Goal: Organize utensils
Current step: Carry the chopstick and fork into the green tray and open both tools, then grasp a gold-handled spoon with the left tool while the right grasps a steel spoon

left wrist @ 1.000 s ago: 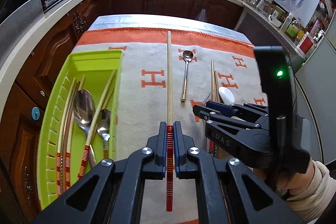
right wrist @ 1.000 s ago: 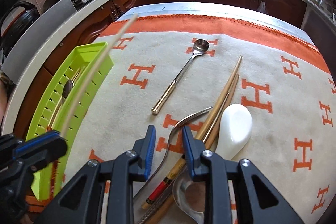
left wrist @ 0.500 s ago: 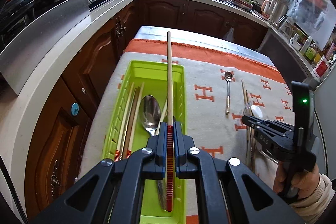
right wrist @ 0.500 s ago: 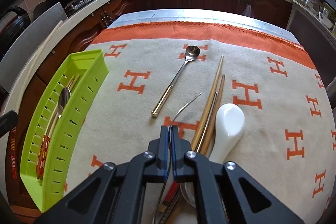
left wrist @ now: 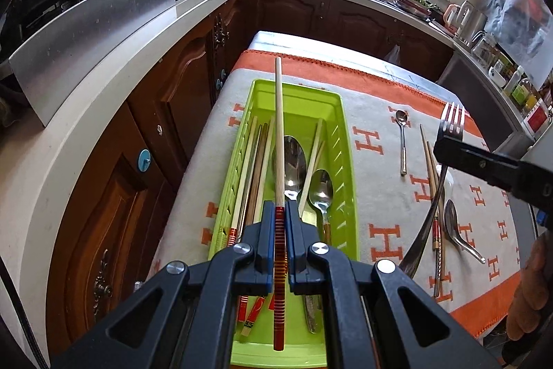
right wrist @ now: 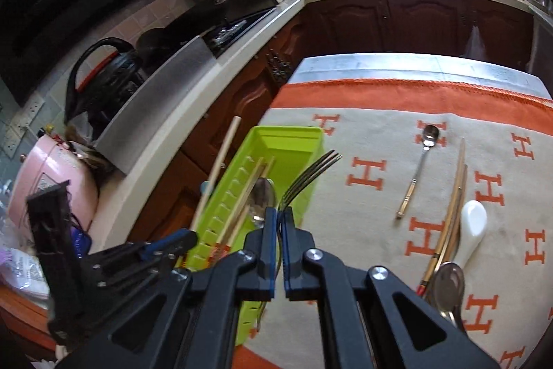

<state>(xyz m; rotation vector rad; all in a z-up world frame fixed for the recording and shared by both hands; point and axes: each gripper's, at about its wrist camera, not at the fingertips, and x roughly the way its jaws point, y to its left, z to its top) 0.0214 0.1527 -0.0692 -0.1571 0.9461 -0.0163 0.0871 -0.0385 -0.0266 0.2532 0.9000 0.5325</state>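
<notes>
My left gripper (left wrist: 279,213) is shut on a wooden chopstick (left wrist: 279,134) with a red-striped handle, held lengthwise above the lime green tray (left wrist: 340,127). The tray holds several chopsticks and two metal spoons (left wrist: 290,158). My right gripper (right wrist: 279,217) is shut on a metal fork (right wrist: 309,173), lifted over the tray's right edge (right wrist: 311,140); the fork also shows in the left wrist view (left wrist: 451,120). On the cloth lie a small gold-handled spoon (right wrist: 420,168), chopsticks (right wrist: 452,206), a white ceramic spoon (right wrist: 471,230) and a metal spoon (right wrist: 447,282).
The table has a beige cloth with orange H marks (right wrist: 366,175) and an orange border. Its left edge drops off to wooden cabinets (left wrist: 172,113) and a white counter (left wrist: 114,64). A pink appliance (right wrist: 52,182) stands at far left.
The left gripper carried the chopstick left from over the cloth to over the tray. The right gripper shut on the fork, lifted it off the cloth and moved left toward the tray.
</notes>
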